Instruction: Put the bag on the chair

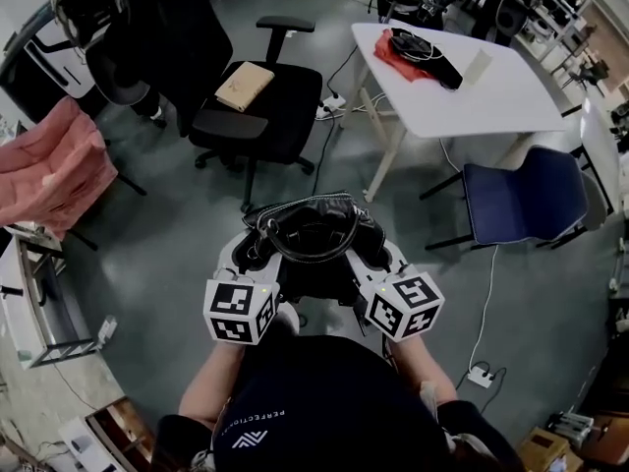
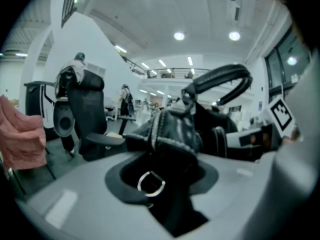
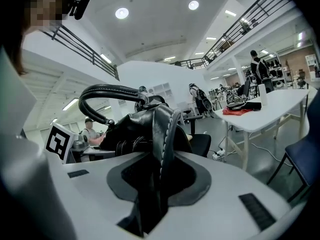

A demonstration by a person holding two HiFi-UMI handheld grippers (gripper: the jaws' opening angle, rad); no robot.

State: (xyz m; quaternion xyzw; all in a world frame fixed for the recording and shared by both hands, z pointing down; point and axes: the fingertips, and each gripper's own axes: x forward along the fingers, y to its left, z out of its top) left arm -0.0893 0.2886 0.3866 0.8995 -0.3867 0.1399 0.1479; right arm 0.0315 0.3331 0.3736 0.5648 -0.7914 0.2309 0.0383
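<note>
We held the bag point(image 1: 313, 239) in the air just in front of our body, slung between the 2 tools. The left gripper point(image 2: 165, 184) was clamped on a fold of black leather at 1 end, just beside a metal ring point(image 2: 150, 182). The right gripper point(image 3: 152, 189) was pinched onto a stitched seam at the other end.

We judged the bag soft and slumping, of moderate weight and not fragile. Its leather looked smooth enough to creep through the pads if it swung. The 2 end holds kept it level and its mouth up. The arched handle point(image 3: 107, 91) looked like the firmer place to take hold if 1 grip failed.

The black office chair point(image 1: 260, 116) stood ahead and slightly left, across open floor. A tan box point(image 1: 244, 85) lay on its seat, leaving bare cushion mainly toward the front, and its armrests narrowed the way in from the sides. The blue chair point(image 1: 526, 200) at our right had a bare seat. It sat close to the white table point(image 1: 472, 96), with a cable point(image 1: 488, 293) trailing on the floor near it. We could not tell which chair was meant. A pink cloth point(image 1: 49, 170) hung well off to the left, clear of either path.
</note>
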